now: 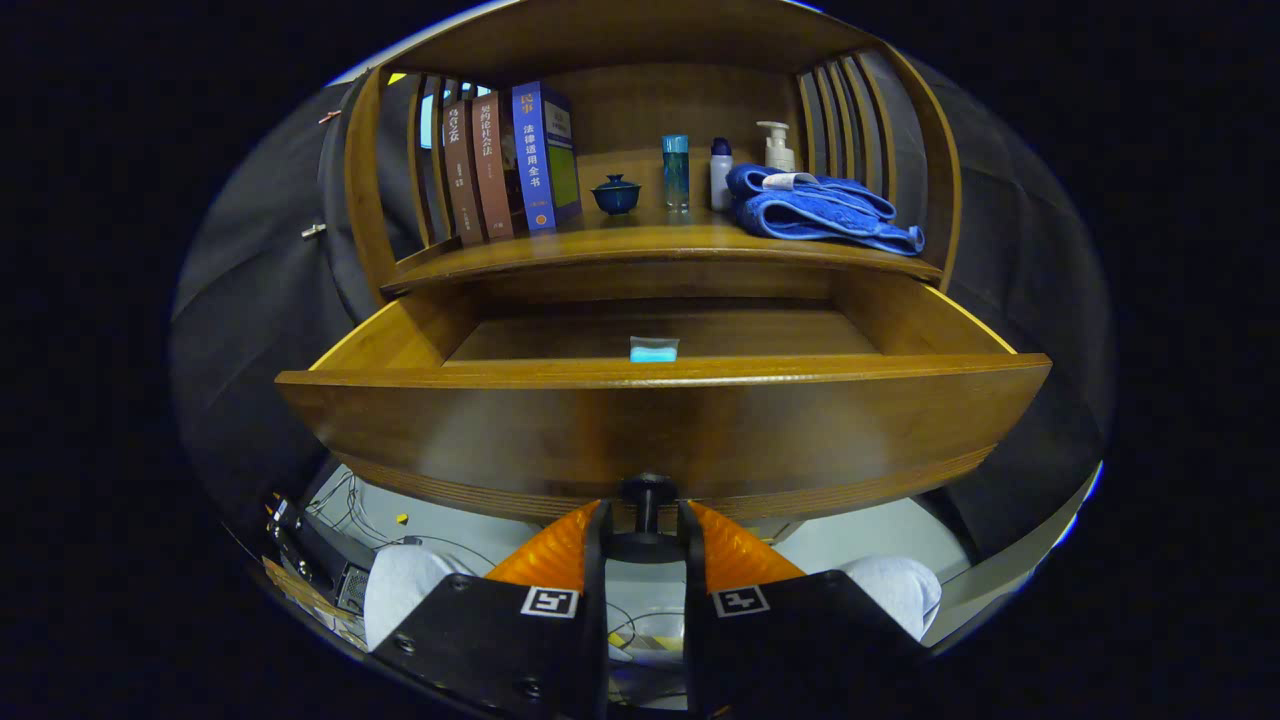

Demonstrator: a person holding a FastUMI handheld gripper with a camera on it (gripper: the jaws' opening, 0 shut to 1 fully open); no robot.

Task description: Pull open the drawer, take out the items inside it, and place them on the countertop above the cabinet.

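Gripper (646,520) clamped on the dark knob (647,492) of the open wooden drawer (660,425). Inside, beyond the fingers, a small pale-blue packet (654,349) (alone on the drawer floor).

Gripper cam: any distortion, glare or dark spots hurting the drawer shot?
Gripper view: fisheye bows the drawer front; soft sheen there, no harsh glare; drawer floor dim, yet the small blue packet reads clearly; gripper shut on the knob, sharp.
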